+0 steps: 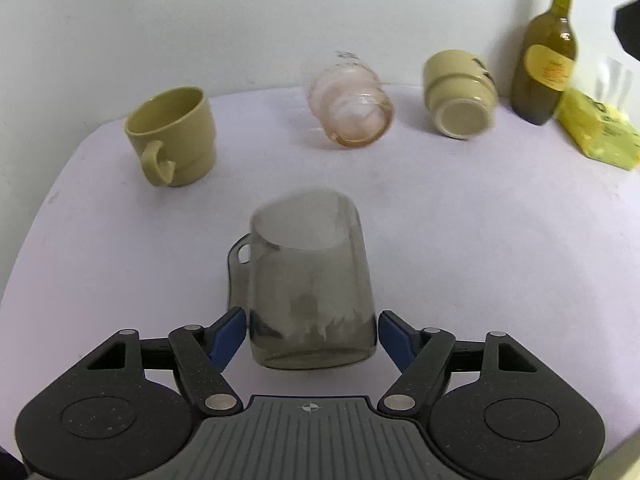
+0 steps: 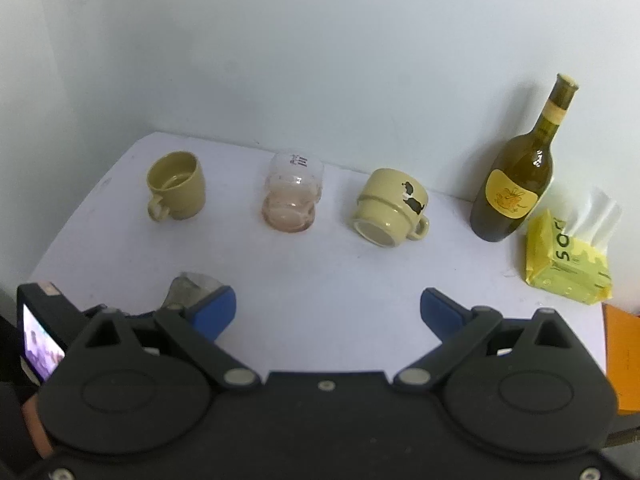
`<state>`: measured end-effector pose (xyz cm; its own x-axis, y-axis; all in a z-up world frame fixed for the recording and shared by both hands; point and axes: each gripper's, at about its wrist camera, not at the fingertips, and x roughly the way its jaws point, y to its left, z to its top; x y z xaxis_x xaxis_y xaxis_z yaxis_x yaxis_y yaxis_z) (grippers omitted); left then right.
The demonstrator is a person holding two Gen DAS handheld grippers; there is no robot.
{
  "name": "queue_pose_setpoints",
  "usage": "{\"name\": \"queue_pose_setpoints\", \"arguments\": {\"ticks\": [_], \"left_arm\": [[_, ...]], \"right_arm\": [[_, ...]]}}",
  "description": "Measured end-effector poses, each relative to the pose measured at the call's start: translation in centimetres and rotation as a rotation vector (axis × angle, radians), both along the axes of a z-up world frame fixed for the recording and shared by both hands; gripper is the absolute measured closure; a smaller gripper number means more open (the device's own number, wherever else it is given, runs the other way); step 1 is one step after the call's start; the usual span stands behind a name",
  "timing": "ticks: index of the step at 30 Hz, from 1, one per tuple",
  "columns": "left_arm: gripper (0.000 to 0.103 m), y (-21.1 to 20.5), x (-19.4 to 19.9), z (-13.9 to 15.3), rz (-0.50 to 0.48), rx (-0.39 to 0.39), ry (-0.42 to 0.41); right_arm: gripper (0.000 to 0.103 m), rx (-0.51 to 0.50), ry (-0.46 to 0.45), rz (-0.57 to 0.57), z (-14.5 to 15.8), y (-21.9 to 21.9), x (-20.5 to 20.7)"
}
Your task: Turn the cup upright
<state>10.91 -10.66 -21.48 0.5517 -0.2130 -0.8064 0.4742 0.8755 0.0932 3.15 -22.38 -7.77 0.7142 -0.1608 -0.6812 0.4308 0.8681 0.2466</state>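
A smoky grey glass mug (image 1: 310, 280) stands upright on the white table, handle to the left, between the blue fingertips (image 1: 229, 332) of my left gripper (image 1: 310, 334). The jaws are open, with gaps on both sides of the mug's base. Its rim (image 2: 196, 282) peeks out behind my right gripper's left finger. My right gripper (image 2: 328, 312) is open and empty above the table's front. A pinkish clear glass (image 1: 348, 104) (image 2: 290, 200) and a beige mug with a dog print (image 1: 460, 94) (image 2: 390, 208) lie on their sides at the back.
An olive mug (image 1: 172, 136) (image 2: 176, 186) stands upright at the back left. A green wine bottle (image 1: 546, 60) (image 2: 516, 176) and a yellow tissue pack (image 1: 596, 128) (image 2: 568, 260) stand at the back right by the wall. An orange object (image 2: 622, 360) lies off the table's right edge.
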Motion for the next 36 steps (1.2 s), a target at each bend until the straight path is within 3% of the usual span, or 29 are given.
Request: {"name": "queue_pose_setpoints", "arguments": {"ticks": [6, 11, 16, 20, 25, 36], "left_arm": [[0.033, 2.4, -1.6, 1.3, -0.063, -0.047, 0.005], [0.033, 3.7, -2.6, 0.1, -0.112, -0.072, 0.063], [0.033, 3.5, -2.9, 0.1, -0.128, -0.118, 0.036], [0.033, 2.2, -2.4, -0.4, -0.132, -0.064, -0.005], [0.040, 1.8, -1.1, -0.3, -0.128, -0.079, 0.001], [0.040, -1.2, -1.2, -0.4, -0.149, -0.079, 0.011]], "right_arm": [[0.004, -0.005, 0.017, -0.062, 0.8, 2.0, -0.7], [0.004, -0.022, 0.054, -0.089, 0.6, 4.8, -1.4], [0.004, -0.047, 0.104, -0.141, 0.6, 6.4, -2.2], [0.004, -0.065, 0.122, -0.164, 1.1, 7.1, -2.8], [0.004, -0.080, 0.126, -0.163, 1.5, 7.4, -2.7], [0.004, -0.086, 0.112, -0.165, 1.2, 4.5, -1.6]]}}
